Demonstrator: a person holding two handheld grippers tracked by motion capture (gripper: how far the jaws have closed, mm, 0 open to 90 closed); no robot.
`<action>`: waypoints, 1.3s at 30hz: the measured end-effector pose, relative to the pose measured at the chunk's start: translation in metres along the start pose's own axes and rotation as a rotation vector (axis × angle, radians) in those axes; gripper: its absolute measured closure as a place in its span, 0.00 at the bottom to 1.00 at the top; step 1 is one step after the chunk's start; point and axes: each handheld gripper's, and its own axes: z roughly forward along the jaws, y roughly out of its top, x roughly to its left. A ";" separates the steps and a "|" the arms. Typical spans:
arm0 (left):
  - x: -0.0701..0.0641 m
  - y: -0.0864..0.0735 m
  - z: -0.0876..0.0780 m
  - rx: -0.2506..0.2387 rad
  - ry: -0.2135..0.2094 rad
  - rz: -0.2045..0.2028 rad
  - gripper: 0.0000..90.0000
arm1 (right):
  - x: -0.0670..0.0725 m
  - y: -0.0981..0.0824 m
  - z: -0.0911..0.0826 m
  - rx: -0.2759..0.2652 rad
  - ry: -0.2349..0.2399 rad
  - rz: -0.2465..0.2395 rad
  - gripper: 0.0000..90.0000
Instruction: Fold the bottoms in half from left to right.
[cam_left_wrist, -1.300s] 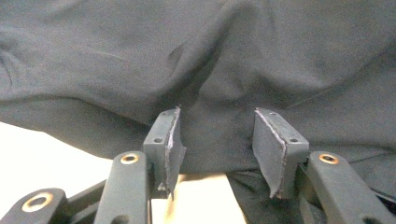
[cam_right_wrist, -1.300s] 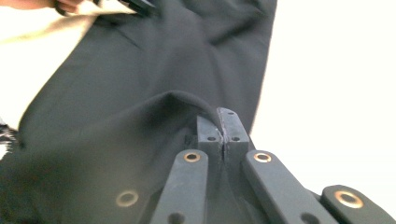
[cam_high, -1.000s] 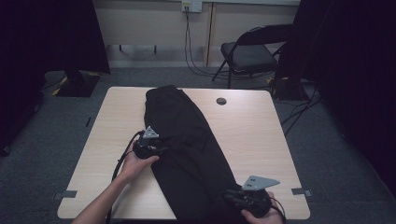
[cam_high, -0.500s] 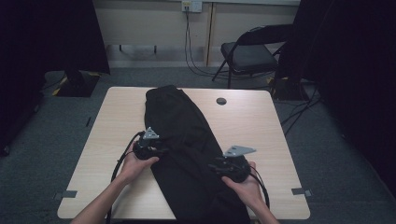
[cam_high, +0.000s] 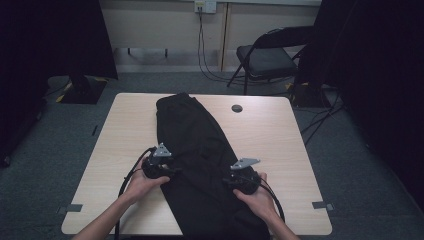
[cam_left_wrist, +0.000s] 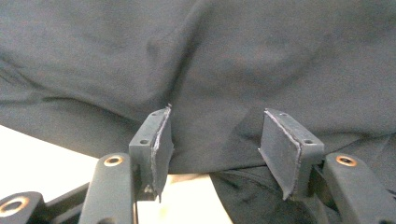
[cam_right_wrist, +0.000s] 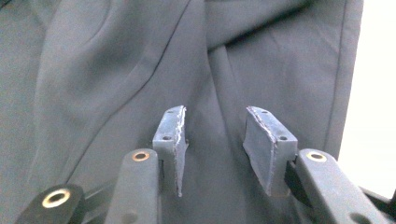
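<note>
The black garment (cam_high: 197, 160) lies lengthwise down the middle of the table (cam_high: 280, 135), from the far edge to my near edge; I can read no label or writing on it. In the high view my left gripper (cam_high: 172, 171) sits at its left edge and my right gripper (cam_high: 227, 181) at its right side. A small dark round cap (cam_high: 237, 108) lies on the wood beyond, and a folding chair (cam_high: 267, 57) stands behind the table. In the left gripper view my jaws have just been opening, with the cloth's hem (cam_left_wrist: 210, 163) between the pads but untouched. In the right gripper view my jaws stand apart over creased fabric (cam_right_wrist: 140, 84), gripping nothing.
</note>
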 end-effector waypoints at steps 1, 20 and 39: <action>-0.004 0.000 0.000 0.000 -0.017 0.016 0.48 | 0.001 -0.006 -0.006 -0.001 0.004 0.004 0.65; -0.017 0.022 -0.017 -0.037 -0.124 0.001 0.64 | -0.021 0.036 -0.016 -0.108 -0.029 0.018 0.72; -0.019 0.009 0.005 0.029 -0.102 0.043 0.59 | -0.017 0.016 0.009 0.027 0.011 -0.021 0.73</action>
